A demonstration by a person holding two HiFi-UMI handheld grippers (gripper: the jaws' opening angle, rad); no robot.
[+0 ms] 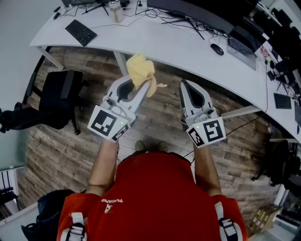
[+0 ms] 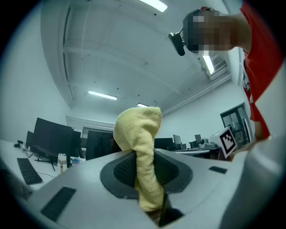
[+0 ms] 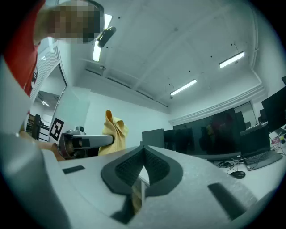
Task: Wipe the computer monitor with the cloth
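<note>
My left gripper is shut on a yellow cloth, which bunches up past the jaw tips over the desk's front edge. In the left gripper view the yellow cloth is pinched between the two grey jaws and rises in a hood shape. My right gripper is held beside it, jaws closed together with nothing between them; its own view shows the tips meeting. A large dark monitor stands at the back of the curved white desk, and the same monitor shows ahead in the right gripper view.
On the desk lie a black keyboard, a can, a mouse, a laptop and cables. A black office chair stands on the wooden floor at left. Another desk with equipment runs along the right.
</note>
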